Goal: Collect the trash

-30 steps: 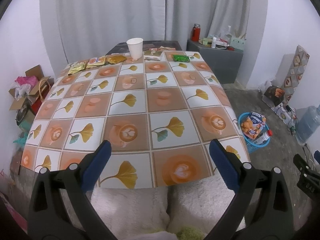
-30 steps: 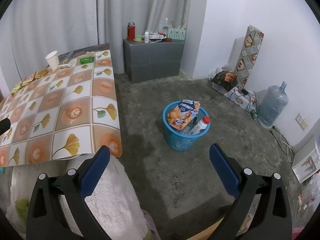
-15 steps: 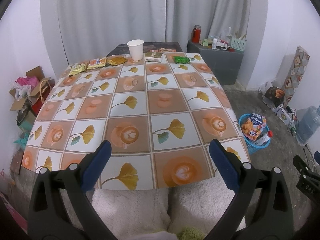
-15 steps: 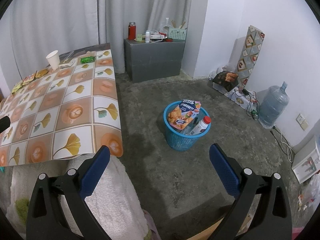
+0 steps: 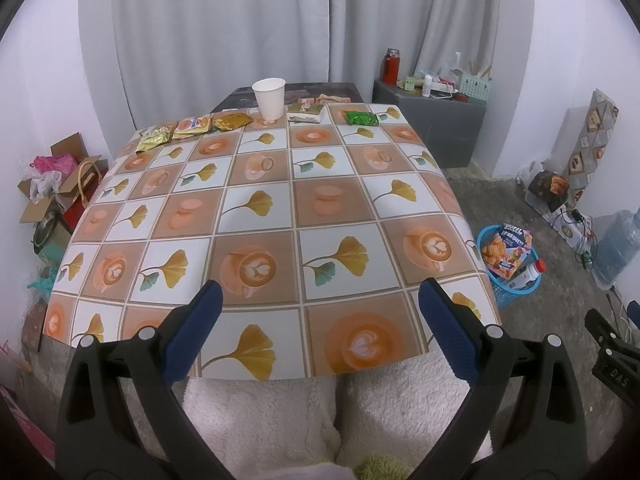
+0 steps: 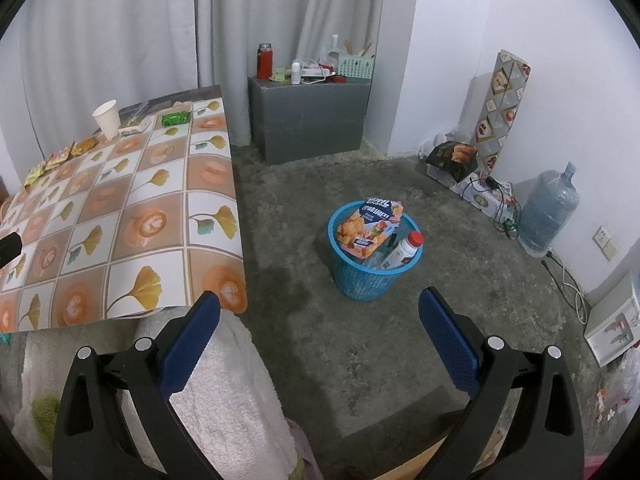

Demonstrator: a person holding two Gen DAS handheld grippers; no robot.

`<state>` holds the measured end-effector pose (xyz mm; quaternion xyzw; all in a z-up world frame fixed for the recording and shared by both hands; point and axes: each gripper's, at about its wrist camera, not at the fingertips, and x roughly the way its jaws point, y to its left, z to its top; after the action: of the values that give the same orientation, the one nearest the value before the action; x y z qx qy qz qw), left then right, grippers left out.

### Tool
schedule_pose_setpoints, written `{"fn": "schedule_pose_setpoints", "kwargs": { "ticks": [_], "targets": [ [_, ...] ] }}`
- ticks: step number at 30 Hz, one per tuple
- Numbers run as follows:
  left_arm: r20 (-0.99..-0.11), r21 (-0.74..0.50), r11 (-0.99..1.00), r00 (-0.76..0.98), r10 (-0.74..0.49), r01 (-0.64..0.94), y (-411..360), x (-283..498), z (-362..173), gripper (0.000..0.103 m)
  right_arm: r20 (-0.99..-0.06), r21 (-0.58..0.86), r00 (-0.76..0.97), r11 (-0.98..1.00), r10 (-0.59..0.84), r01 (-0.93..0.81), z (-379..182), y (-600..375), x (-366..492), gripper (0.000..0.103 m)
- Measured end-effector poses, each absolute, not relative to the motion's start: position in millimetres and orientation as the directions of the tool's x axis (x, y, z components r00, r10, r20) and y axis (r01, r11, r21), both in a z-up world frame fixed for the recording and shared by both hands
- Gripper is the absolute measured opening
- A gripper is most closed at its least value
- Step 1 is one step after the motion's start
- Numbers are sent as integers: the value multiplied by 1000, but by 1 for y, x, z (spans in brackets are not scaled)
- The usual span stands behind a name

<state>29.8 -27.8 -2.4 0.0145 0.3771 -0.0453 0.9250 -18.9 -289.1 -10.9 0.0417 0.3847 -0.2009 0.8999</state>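
A white paper cup (image 5: 269,97) stands at the far edge of the patterned table (image 5: 260,216). Beside it lie several snack wrappers: yellow and gold ones (image 5: 192,126) to its left, a flat packet (image 5: 306,112) and a green wrapper (image 5: 361,117) to its right. The cup (image 6: 106,118) and green wrapper (image 6: 175,119) also show in the right wrist view. A blue basket (image 6: 374,252) on the floor holds a snack bag and a bottle. My left gripper (image 5: 316,316) is open and empty above the table's near edge. My right gripper (image 6: 318,324) is open and empty over the floor, short of the basket.
A grey cabinet (image 6: 308,116) with a red flask and small items stands by the curtain. A water jug (image 6: 548,212), boxes and cables line the right wall. Cardboard boxes and bags (image 5: 52,188) sit left of the table. A white fleece covers my lap (image 5: 280,420).
The left wrist view has shifted slightly, with the table sitting a little lower in frame. The right gripper's view is nearly unchanged. Both grippers stay open.
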Motion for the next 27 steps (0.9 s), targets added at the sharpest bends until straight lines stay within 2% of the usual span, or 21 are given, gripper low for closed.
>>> {"fn": "schedule_pose_setpoints", "kwargs": {
  "ticks": [27],
  "targets": [
    [-698, -6, 996, 712, -71, 94, -27, 30, -3, 94, -711, -79, 621, 916, -329, 394, -12, -289, -19, 97]
  ]
}}
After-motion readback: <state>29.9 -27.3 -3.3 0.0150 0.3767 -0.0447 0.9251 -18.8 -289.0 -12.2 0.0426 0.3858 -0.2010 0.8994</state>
